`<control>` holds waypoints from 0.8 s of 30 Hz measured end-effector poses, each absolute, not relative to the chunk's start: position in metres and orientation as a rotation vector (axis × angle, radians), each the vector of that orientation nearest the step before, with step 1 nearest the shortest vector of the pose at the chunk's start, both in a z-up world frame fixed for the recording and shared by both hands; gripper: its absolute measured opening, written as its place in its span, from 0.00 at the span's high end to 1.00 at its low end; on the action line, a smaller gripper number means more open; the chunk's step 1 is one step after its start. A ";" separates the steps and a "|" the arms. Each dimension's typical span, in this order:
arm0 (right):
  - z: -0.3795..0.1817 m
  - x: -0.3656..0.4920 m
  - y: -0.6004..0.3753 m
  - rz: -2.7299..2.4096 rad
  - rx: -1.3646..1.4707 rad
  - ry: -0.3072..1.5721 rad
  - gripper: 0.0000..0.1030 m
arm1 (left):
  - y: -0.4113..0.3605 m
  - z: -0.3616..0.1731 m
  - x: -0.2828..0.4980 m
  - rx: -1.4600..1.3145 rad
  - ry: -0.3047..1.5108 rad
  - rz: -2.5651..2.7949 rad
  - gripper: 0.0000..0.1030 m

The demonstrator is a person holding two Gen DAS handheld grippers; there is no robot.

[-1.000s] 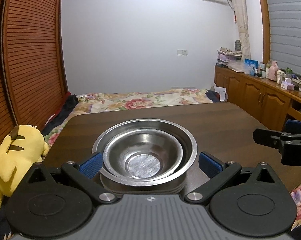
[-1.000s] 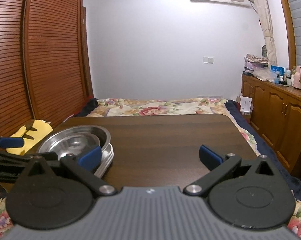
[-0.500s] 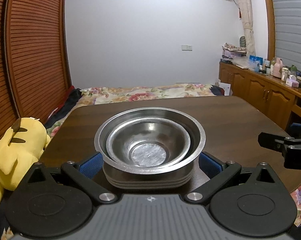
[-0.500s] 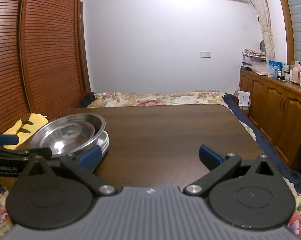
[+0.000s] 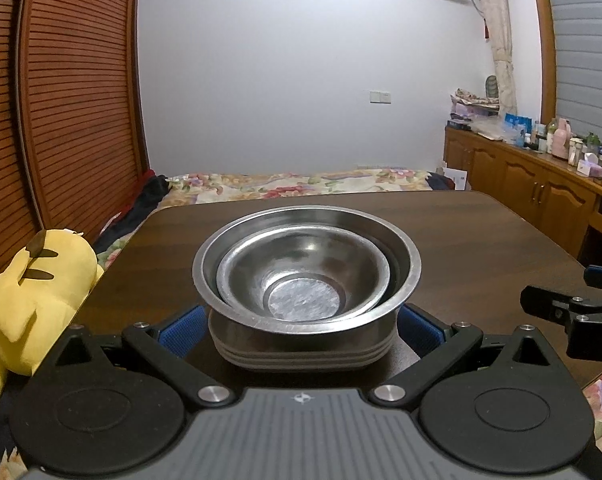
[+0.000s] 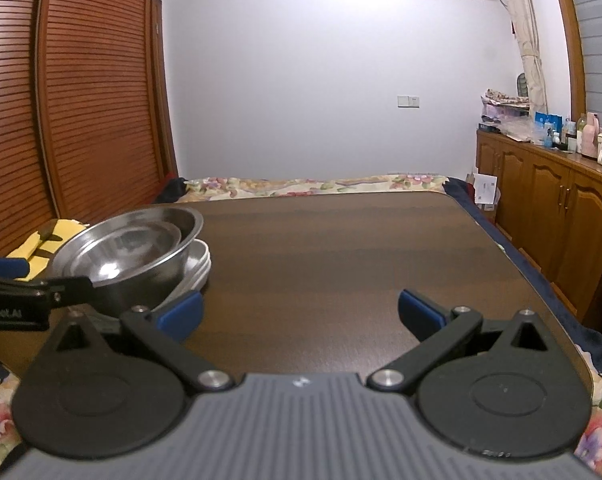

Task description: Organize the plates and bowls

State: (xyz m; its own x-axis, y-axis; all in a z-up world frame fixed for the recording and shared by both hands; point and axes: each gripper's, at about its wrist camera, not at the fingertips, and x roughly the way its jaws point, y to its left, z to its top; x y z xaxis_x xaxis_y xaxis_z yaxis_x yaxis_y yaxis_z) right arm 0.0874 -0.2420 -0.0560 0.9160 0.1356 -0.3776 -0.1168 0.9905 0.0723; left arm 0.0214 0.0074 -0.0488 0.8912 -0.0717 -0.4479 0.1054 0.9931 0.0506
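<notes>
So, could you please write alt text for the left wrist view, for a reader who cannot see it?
Two nested steel bowls sit on a stack of plates on a dark wooden table, between the open left gripper fingers. A yellow plush toy sits at left; the right gripper shows at right.

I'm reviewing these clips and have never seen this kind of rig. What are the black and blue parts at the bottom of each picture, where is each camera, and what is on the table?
There is no robot arm here: a person holds a two-finger tool in each hand, and a fisheye camera on each tool looks forward along its jaws. One picture comes from the left gripper, the other from the right gripper. The blue pieces are finger pads.

On the wooden table stand two nested steel bowls on a stack of plates. The left jaws stand open on either side of that stack, gripping nothing. The right jaws are open over bare table. A yellow plush toy sits beside the table.
</notes>
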 end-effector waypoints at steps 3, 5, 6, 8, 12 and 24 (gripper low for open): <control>-0.057 0.088 -0.243 0.129 0.050 0.394 0.00 | 0.009 -0.051 0.021 0.074 0.467 -0.090 0.00; -0.057 0.088 -0.245 0.130 0.051 0.394 0.00 | 0.010 -0.052 0.021 0.071 0.470 -0.089 0.00; -0.056 0.088 -0.245 0.130 0.052 0.393 0.00 | 0.010 -0.052 0.021 0.071 0.470 -0.089 0.00; -0.057 0.088 -0.246 0.130 0.050 0.392 0.00 | 0.010 -0.052 0.021 0.070 0.469 -0.088 0.00; -0.056 0.089 -0.245 0.129 0.050 0.391 0.00 | 0.011 -0.052 0.022 0.067 0.468 -0.087 0.00; -0.056 0.088 -0.247 0.127 0.054 0.386 0.00 | 0.012 -0.051 0.023 0.068 0.466 -0.085 0.00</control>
State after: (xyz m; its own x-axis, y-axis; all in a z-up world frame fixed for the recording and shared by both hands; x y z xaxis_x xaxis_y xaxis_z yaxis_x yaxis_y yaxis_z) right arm 0.0884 -0.2474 -0.0559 0.9185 0.1342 -0.3721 -0.1136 0.9905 0.0769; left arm 0.0231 0.0118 -0.0507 0.8900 -0.0662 -0.4512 0.0971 0.9942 0.0456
